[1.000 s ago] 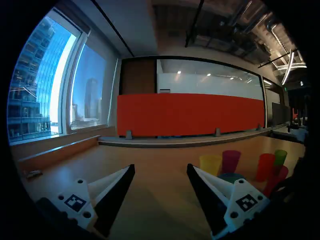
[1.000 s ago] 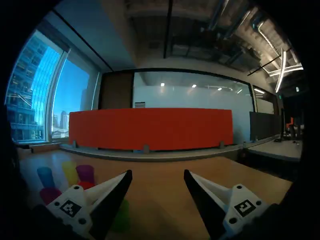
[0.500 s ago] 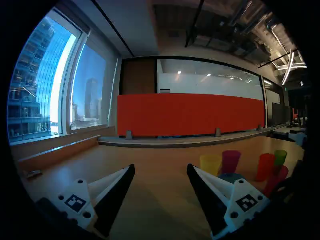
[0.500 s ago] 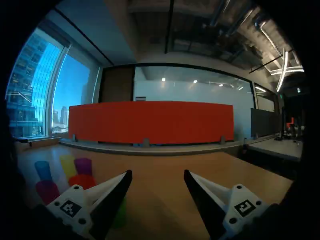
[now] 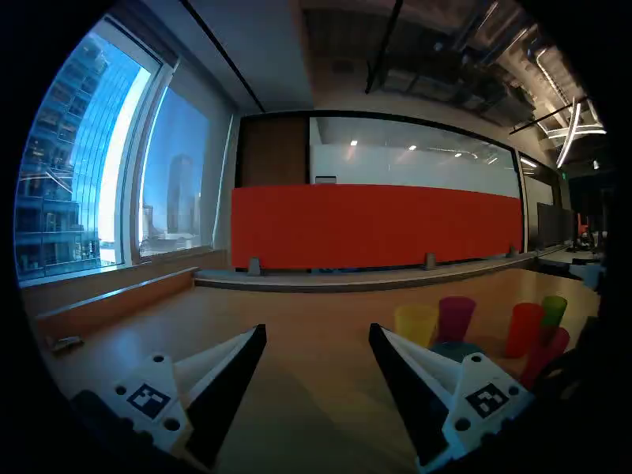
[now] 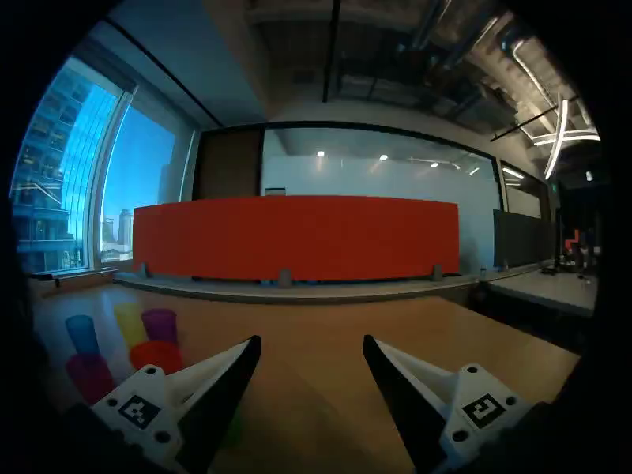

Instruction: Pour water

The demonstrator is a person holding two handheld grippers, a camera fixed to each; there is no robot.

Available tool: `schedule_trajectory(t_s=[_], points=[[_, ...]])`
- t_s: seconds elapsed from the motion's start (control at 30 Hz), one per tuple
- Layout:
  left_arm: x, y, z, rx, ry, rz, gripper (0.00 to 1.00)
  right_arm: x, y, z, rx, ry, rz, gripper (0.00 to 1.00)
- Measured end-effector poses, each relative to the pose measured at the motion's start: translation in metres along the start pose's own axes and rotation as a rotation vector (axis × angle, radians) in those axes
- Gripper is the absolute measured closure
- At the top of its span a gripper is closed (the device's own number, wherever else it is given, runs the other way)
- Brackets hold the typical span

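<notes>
Several coloured plastic cups stand grouped on the wooden table [image 5: 316, 411]. In the left gripper view they are at the right: a yellow cup [image 5: 415, 324], a purple cup [image 5: 456, 316], an orange cup [image 5: 523, 328] and a green cup [image 5: 553, 310]. My left gripper [image 5: 317, 328] is open, left of them, holding nothing. In the right gripper view the cups are at the left: a blue cup [image 6: 81, 333], the yellow cup [image 6: 129, 322], the purple cup [image 6: 160, 324] and a red cup [image 6: 156, 354]. My right gripper [image 6: 310, 340] is open and empty, to their right.
A red partition [image 5: 371, 225] runs along the table's far edge, above a grey rail [image 5: 355, 278]. Tall windows [image 5: 87, 182] and a wooden ledge line the left side. Another desk [image 6: 545, 288] stands off to the right. Bare tabletop lies ahead of both grippers.
In the right gripper view the scene has slid upward a little, so the right gripper has tipped or dropped slightly. The left gripper has held still. Both stay open.
</notes>
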State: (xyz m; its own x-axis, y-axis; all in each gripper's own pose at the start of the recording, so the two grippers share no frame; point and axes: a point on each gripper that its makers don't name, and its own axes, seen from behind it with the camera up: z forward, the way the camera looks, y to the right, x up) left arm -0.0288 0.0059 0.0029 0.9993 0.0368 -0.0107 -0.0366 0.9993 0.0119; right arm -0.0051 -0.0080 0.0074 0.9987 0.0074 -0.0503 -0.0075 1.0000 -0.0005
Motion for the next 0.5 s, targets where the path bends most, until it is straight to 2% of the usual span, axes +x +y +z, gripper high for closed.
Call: schedule_trajectory(t_s=[0.5], points=[[0.0005,-0.0003,-0.0003,0.0,0.0,0.0,0.03,0.0,-0.0012,-0.0011,0.003,-0.002,0.0,0.0]])
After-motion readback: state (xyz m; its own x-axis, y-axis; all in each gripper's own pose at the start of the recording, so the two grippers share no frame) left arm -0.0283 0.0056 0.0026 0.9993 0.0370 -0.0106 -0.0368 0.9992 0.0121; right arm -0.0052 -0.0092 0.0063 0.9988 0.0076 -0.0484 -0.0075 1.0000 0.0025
